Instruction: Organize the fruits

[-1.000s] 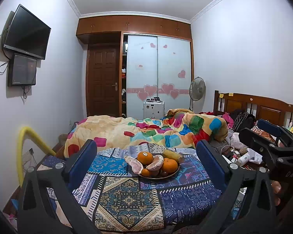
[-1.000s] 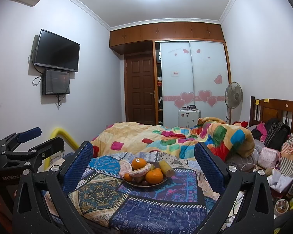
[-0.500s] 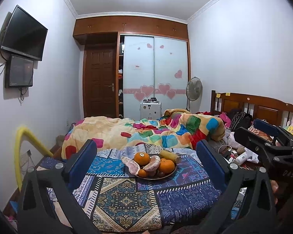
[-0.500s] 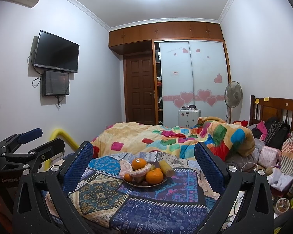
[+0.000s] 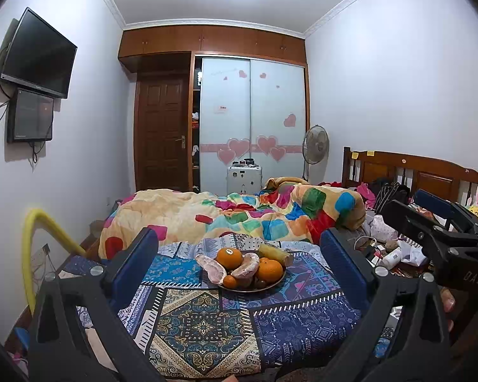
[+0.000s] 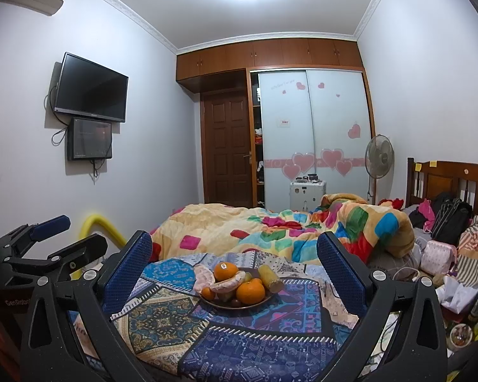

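A dark plate of fruit sits on a blue patterned cloth. It holds oranges, peeled pomelo segments, a yellow piece of sugarcane and small dark fruits. The plate also shows in the right wrist view, with an orange at the front. My left gripper is open and empty, well short of the plate. My right gripper is open and empty, also short of it. Each gripper shows at the edge of the other's view.
A bed with a colourful quilt lies behind the cloth. Bags and clutter pile up at the right by the wooden headboard. A yellow tube stands at the left wall. A fan and wardrobe stand at the back.
Both grippers shifted only slightly; the left view tilted down a little and the plate sits marginally nearer. Jaws stayed open and nothing was touched.
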The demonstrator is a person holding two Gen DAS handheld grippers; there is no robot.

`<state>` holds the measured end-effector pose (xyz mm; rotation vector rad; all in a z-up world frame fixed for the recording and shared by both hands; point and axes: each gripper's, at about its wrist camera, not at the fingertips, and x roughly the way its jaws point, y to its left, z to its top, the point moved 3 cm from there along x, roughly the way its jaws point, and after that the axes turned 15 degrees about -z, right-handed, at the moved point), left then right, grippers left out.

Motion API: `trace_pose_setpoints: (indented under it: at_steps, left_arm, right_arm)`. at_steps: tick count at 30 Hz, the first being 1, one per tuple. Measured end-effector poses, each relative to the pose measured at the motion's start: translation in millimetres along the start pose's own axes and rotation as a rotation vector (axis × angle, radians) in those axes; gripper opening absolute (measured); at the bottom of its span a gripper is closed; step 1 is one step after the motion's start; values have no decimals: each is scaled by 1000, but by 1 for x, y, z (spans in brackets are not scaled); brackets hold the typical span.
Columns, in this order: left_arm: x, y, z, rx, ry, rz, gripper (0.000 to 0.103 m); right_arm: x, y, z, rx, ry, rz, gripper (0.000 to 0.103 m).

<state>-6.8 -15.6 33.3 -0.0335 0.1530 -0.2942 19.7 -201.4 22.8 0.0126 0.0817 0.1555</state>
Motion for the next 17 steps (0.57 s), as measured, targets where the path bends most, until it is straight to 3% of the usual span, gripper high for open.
trace_pose_setpoints:
  at_steps: [17]
  left_arm:
    - [1, 5, -4, -31, 16, -10, 103]
  right_arm:
    - [4, 1, -3, -7, 17, -1, 103]
